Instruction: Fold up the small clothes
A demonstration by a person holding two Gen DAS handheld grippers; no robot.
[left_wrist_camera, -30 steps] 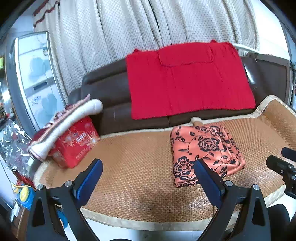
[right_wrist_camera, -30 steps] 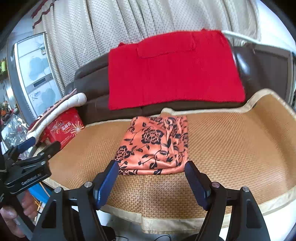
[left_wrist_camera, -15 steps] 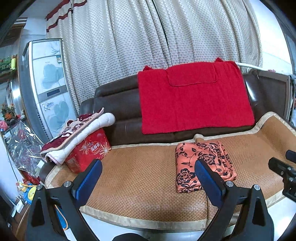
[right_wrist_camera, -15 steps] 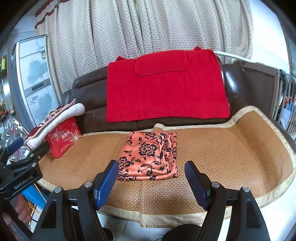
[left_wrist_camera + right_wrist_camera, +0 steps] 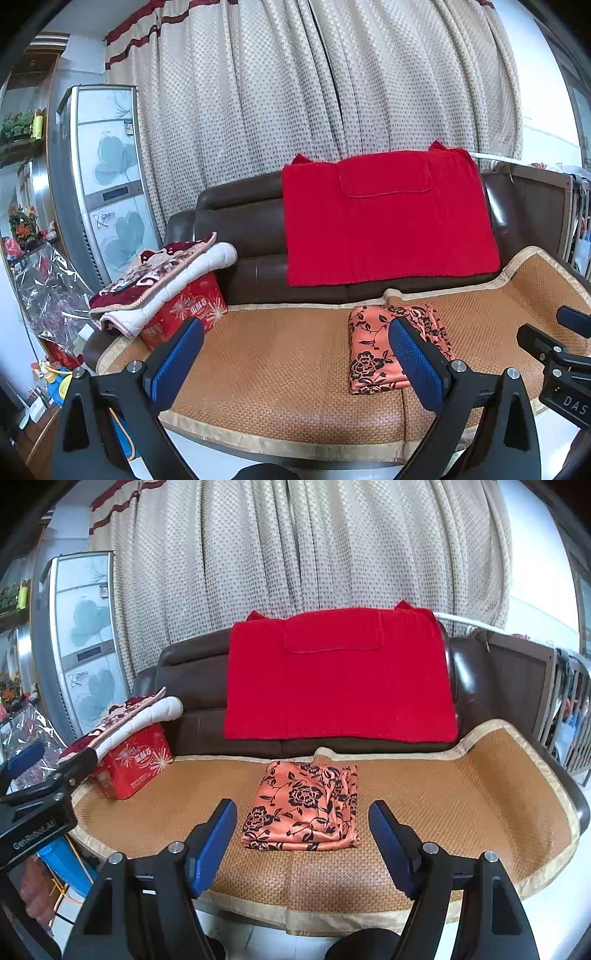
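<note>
With both my left gripper (image 5: 295,363) and right gripper (image 5: 303,840) wide open and empty, I judged that snagging the folded floral garment (image 5: 304,806) on the woven sofa mat (image 5: 461,794) could undo its folds.

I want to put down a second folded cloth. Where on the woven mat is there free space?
The woven straw mat is bare right of the folded orange floral cloth, up to its beige border. A second bare patch lies between that cloth and the red printed box. The left end is crowded: the box carries a folded quilt.
</note>
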